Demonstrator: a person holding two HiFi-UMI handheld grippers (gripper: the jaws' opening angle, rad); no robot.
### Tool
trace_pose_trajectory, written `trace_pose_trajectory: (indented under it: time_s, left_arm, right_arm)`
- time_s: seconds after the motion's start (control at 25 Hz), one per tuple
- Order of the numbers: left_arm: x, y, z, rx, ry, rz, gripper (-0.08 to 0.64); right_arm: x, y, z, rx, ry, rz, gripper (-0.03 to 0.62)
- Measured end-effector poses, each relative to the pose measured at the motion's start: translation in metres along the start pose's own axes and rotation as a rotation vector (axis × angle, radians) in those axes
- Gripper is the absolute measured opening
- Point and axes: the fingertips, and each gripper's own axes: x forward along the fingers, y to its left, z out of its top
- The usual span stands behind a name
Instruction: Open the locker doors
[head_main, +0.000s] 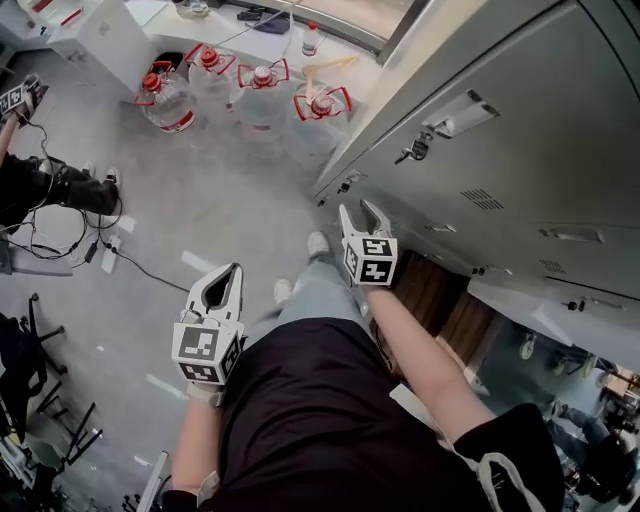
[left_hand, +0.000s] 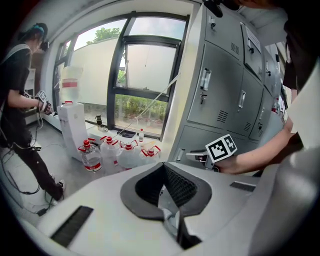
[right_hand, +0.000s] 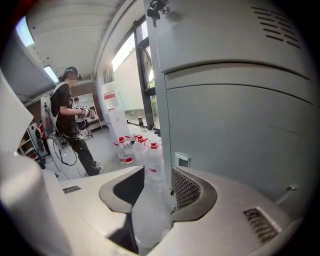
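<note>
A bank of grey lockers (head_main: 520, 170) fills the right side, its doors shut near my grippers. An upper door has a key (head_main: 415, 150) in its lock. My right gripper (head_main: 361, 214) is open and sits close to the front of a lower locker door (right_hand: 235, 130). A small handle (right_hand: 183, 160) shows just past its right finger, and nothing is pressed between the pads. My left gripper (head_main: 229, 278) is shut and empty over the floor, left of the lockers. In the left gripper view the right gripper (left_hand: 199, 157) reaches toward the lower door.
Several water jugs with red caps (head_main: 240, 90) stand on the floor beyond the locker corner. Another person (head_main: 50, 185) stands at the left among cables (head_main: 110, 250). An opened compartment with a brown inside (head_main: 440, 300) lies lower right. My own legs and shoes (head_main: 300, 275) are below.
</note>
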Motion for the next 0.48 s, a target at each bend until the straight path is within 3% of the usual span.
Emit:
trace_pose_trajectory:
  time_s: [0.12,0.48]
  left_arm:
    - [-0.002,0.013,-0.002,-0.035,0.019,0.064,0.018]
    - [-0.011,0.034,-0.014,-0.084,0.041,0.162,0.018]
  right_arm:
    - [0.024,-0.005,-0.005,-0.004,0.02,-0.006,0.198]
    - [0.081,-0.019,-0.018,-0.018,0.066,-0.023,0.244]
